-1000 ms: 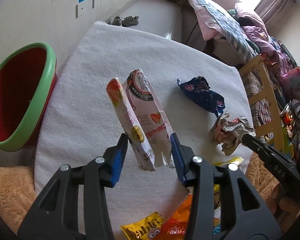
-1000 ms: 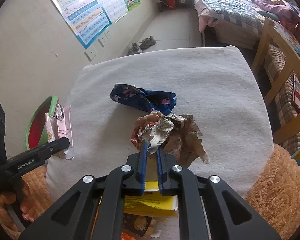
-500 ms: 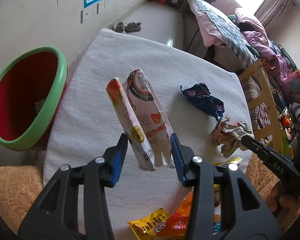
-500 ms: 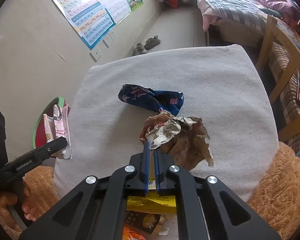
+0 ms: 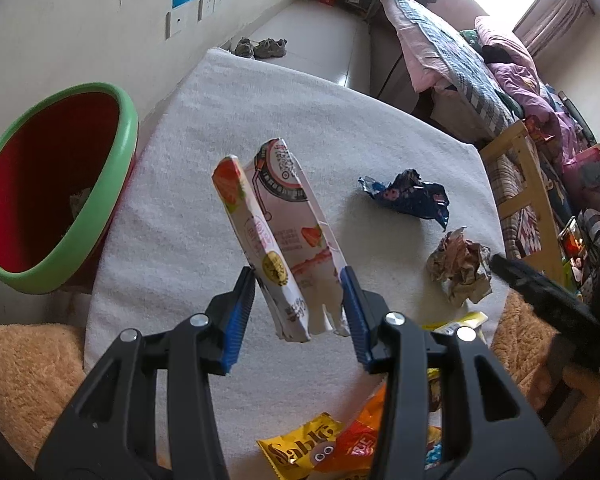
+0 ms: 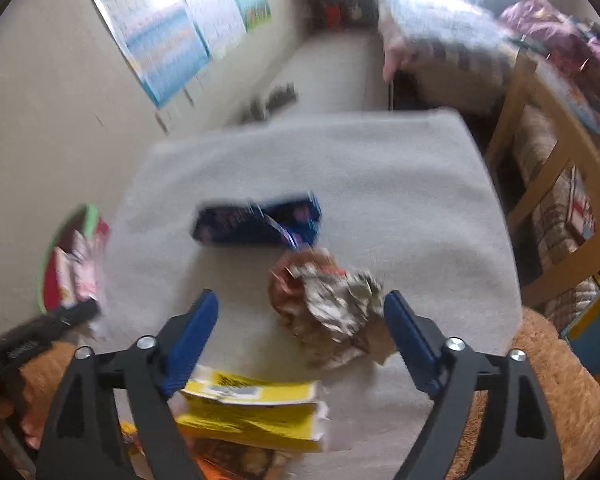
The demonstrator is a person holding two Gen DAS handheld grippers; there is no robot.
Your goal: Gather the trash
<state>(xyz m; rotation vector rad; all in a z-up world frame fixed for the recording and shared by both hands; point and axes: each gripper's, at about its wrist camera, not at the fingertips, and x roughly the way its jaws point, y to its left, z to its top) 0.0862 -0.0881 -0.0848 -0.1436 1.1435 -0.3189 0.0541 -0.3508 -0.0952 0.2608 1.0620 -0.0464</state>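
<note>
My left gripper (image 5: 298, 304) is shut on a flattened pink-and-white strawberry milk carton (image 5: 276, 232), held tilted above the towel-covered table (image 5: 260, 112). A red bin with a green rim (image 5: 128, 128) stands off the table's left edge. In the blurred right wrist view my right gripper (image 6: 300, 300) is opening, its jaws wide apart. A crumpled brown paper ball (image 6: 328, 312) lies on the table between them, closer to the right finger. A crumpled blue wrapper (image 6: 256, 224) lies just beyond the ball.
A yellow box (image 6: 252, 404) sits under the right gripper's left finger. A yellow snack packet (image 5: 300, 444) and orange wrappers lie at the table's near edge. Tan plush cushions flank the table, a wooden chair (image 5: 532, 184) and a bed stand to the right.
The right gripper's jaws went from shut to wide apart, now straddling the paper ball. The left gripper keeps its hold on the carton, and the bin shows more fully at left.
</note>
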